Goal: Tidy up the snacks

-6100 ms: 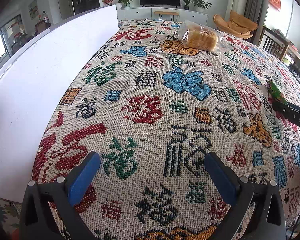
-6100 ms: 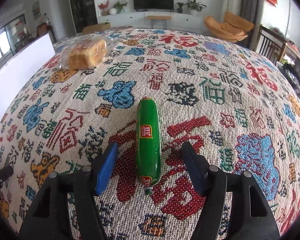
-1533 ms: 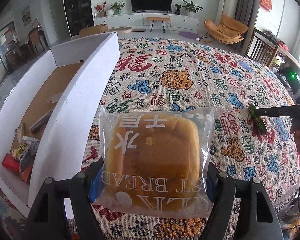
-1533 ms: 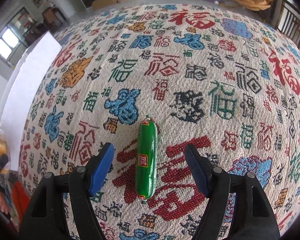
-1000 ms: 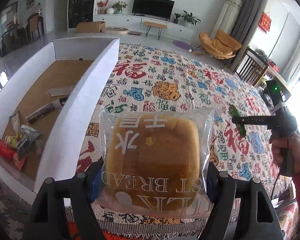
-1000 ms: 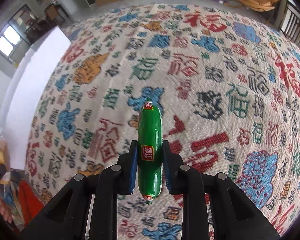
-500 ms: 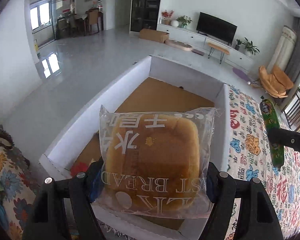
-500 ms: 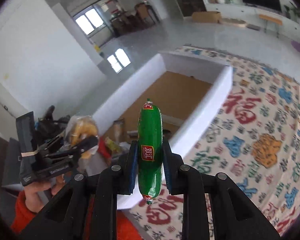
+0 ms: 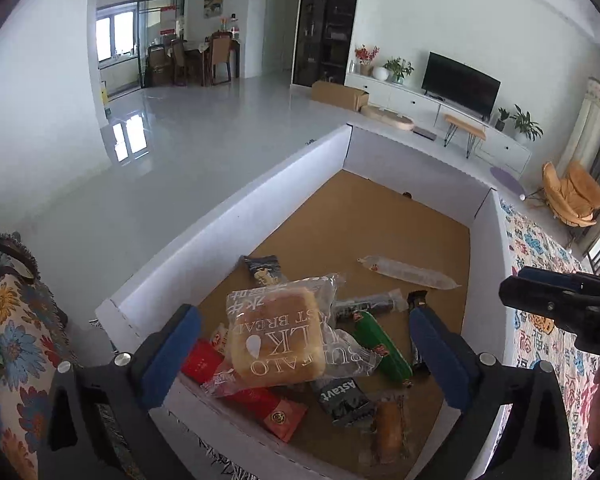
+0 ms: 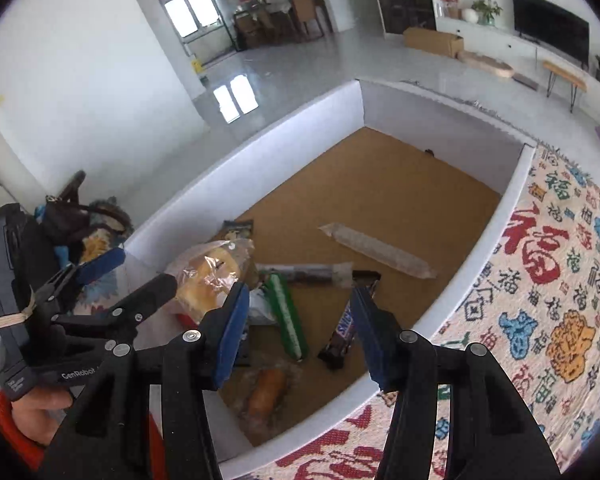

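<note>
A wrapped bread packet point(image 9: 276, 340) lies tilted on a pile of snacks in the white-walled cardboard box point(image 9: 220, 240). My left gripper point(image 9: 302, 314) hangs over it, jaws opening wide, and the blue pads point(image 9: 172, 344) stand clear of the wrapper. A green sausage point(image 10: 288, 320) lies on the box floor point(image 10: 380, 184), also visible as the green sausage point(image 9: 380, 344) beside the bread. My right gripper point(image 10: 298, 294) is above it, jaws opening, with nothing between them. The left gripper point(image 10: 142, 268) shows at the left, next to the bread packet point(image 10: 208, 276). The right gripper point(image 9: 516, 288) enters from the right.
The box also holds a red packet point(image 9: 256, 396), a black packet point(image 9: 340, 396), a chocolate bar point(image 10: 344, 328), a clear long sausage point(image 9: 404, 272) and a small wrapped roll point(image 9: 386, 436). A patterned tablecloth point(image 10: 540, 280) borders the box on the right. A hand point(image 10: 32, 412) holds the left gripper.
Both grippers were shut on their snacks over the box half a second ago. Their jaws have since spread, and the bread and the green sausage have dropped into the box.
</note>
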The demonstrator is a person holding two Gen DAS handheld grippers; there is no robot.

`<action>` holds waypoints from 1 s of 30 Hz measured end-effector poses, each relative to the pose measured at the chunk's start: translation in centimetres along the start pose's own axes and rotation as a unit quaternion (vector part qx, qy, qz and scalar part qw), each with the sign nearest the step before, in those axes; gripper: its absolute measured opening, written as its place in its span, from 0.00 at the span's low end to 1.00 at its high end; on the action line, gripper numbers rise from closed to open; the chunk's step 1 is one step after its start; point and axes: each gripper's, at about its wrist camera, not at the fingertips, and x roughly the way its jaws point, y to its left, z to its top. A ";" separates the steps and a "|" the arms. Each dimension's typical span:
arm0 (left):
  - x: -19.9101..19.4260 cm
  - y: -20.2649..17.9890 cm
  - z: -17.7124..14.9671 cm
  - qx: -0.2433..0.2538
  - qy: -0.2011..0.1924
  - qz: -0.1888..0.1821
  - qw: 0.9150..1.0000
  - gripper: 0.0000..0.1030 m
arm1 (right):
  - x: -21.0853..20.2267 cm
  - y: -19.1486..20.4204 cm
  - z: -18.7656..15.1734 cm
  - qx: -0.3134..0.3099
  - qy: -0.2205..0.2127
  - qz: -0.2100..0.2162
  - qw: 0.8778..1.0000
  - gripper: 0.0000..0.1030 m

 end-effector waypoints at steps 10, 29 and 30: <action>-3.7 -2.1 -0.7 0.038 -0.027 0.045 0.998 1.00 | -2.1 1.1 -0.6 -0.052 -0.020 -0.064 0.996 0.68; -3.7 -0.8 -1.8 0.009 0.006 0.043 0.999 1.00 | -2.9 2.9 -1.2 -0.069 -0.023 -0.083 0.994 0.70; -3.6 -0.7 -1.7 0.007 0.011 0.041 0.999 1.00 | -2.8 2.9 -1.2 -0.068 -0.020 -0.079 0.994 0.70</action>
